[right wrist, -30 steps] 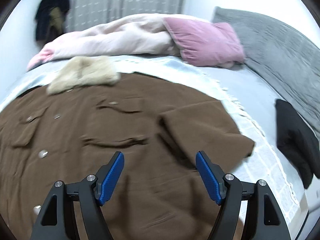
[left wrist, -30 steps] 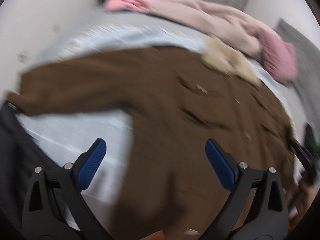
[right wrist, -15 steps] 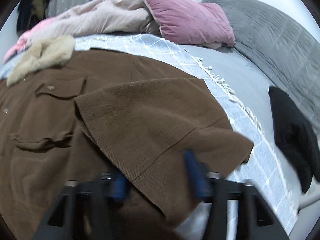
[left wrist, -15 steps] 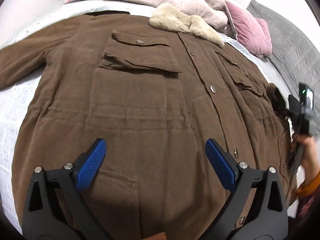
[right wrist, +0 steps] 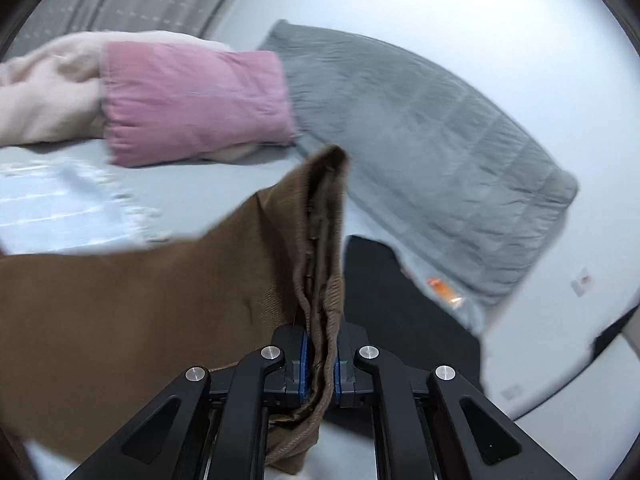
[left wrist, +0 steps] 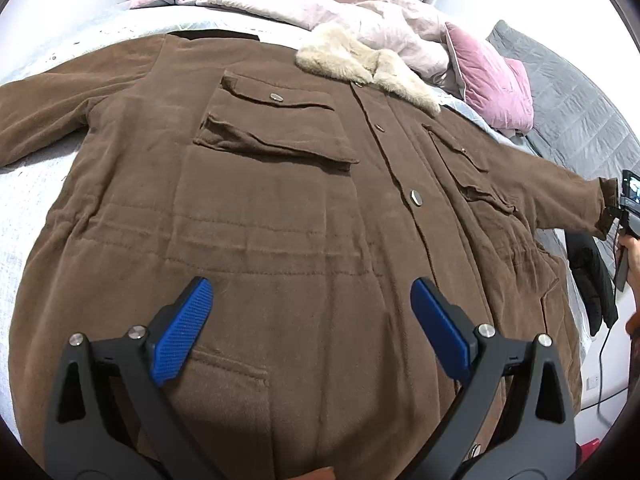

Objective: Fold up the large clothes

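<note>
A large brown coat (left wrist: 280, 208) with a beige fur collar (left wrist: 360, 62) lies front up on the bed, buttons and flap pockets showing. My left gripper (left wrist: 312, 320) hovers open over its lower hem area, nothing between the blue pads. In the right wrist view my right gripper (right wrist: 320, 364) is shut on the cuff of the coat's sleeve (right wrist: 320, 248), which stretches off to the left. The left wrist view shows that sleeve (left wrist: 560, 196) pulled out straight to the right edge, where the right gripper (left wrist: 624, 208) and a hand hold it.
A pink pillow (right wrist: 192, 100) and a pale pink quilt (left wrist: 340, 4) lie at the head of the bed. A grey quilted blanket (right wrist: 432, 140) lies along the wall. A black garment (right wrist: 400, 300) sits under the held sleeve. A pale checked bedspread (left wrist: 28, 184) borders the coat.
My right gripper closed on the sleeve cuff and swung it outward to the right, straightening the sleeve. My left gripper came over the coat's lower part and then held still, open.
</note>
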